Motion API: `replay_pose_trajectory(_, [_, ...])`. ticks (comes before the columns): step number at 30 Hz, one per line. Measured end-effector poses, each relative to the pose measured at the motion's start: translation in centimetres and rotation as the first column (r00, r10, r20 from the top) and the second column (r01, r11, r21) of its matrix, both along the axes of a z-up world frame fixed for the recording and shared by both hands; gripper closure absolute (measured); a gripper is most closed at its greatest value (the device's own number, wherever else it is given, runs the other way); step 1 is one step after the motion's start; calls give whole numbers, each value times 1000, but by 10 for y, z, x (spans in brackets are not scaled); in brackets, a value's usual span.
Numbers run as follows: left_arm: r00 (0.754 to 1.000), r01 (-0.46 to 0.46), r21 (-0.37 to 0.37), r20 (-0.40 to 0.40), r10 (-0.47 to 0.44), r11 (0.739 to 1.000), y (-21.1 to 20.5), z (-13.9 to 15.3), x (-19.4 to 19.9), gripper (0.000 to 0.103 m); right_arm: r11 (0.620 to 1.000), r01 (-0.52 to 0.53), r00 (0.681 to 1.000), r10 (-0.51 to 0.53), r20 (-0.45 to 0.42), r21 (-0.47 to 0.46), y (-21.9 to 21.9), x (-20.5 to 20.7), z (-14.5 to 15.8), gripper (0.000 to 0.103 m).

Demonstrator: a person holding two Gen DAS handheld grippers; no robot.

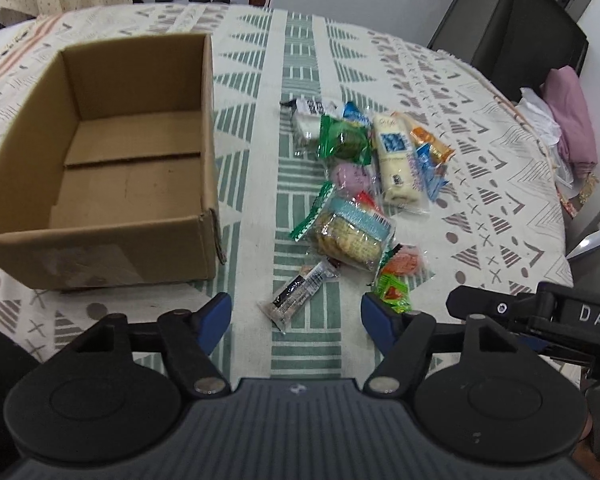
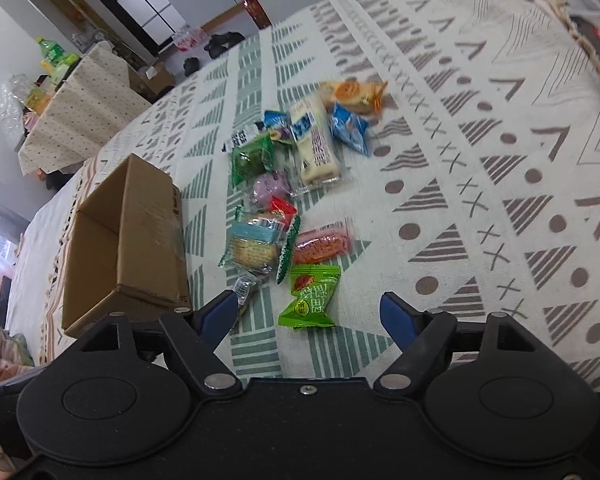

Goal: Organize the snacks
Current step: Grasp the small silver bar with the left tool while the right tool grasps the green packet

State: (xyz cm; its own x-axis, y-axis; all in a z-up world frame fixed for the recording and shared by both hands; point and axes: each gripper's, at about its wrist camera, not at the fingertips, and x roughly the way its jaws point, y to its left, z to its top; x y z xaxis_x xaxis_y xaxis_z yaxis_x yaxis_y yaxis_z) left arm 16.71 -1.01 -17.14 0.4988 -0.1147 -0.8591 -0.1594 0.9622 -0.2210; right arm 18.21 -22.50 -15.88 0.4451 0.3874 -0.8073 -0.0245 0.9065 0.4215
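An open, empty cardboard box (image 1: 112, 168) sits on the patterned tablecloth, also seen in the right wrist view (image 2: 128, 236). To its right lies a loose pile of wrapped snacks (image 1: 360, 184): a cracker pack (image 1: 350, 236), a long white bar (image 1: 398, 156), a green pack (image 1: 344, 138), a small black-and-white bar (image 1: 298, 296). My left gripper (image 1: 296, 320) is open and empty, just short of the black-and-white bar. My right gripper (image 2: 310, 316) is open and empty, with a bright green packet (image 2: 312, 296) between its fingers' line. The right gripper's body shows in the left view (image 1: 540, 316).
The tablecloth (image 2: 480, 160) covers a round table whose edge curves at right (image 1: 556, 200). Pink cloth and bags (image 1: 568, 128) lie beyond that edge. A dark cabinet (image 1: 532, 28) stands behind. Another covered table with bottles (image 2: 60, 92) is at far left.
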Motion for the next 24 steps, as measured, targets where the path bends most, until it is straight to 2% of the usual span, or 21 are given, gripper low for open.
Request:
replay_pose_trajectory(5, [1000,2,14,-21,-1,1000,0,-17,8,40,999,10,998,-8,-65,33,3,16,-16,30])
replay_pose_trajectory(8, [999,-6,14,-33,6,1000,3,-25,14,45,999,11,995,-8,-97,30,8,25,-27,30])
replay_pose_trajectory(12, [999,-7,10,-42,7,1000,6,-35,22,48,999,24,991,-20,-135,28,12,34,-39,37])
replay_pose_trajectory(20, [997,31,17,-65,-30,999,-6,-48,31,56,999,34,982,-29,-189,23,19,46,-57,42])
replay_pose_trajectory(23, [998,26,6,-59,-25,1000,-7,-50,33,64,1000,28,977,-25,-210,11,23,49,-65,52])
replay_pose_trajectory(24, [998,25,2,-59,-25,1000,-7,-50,34,69,1000,29,976,-26,-215,7,23,49,-68,59])
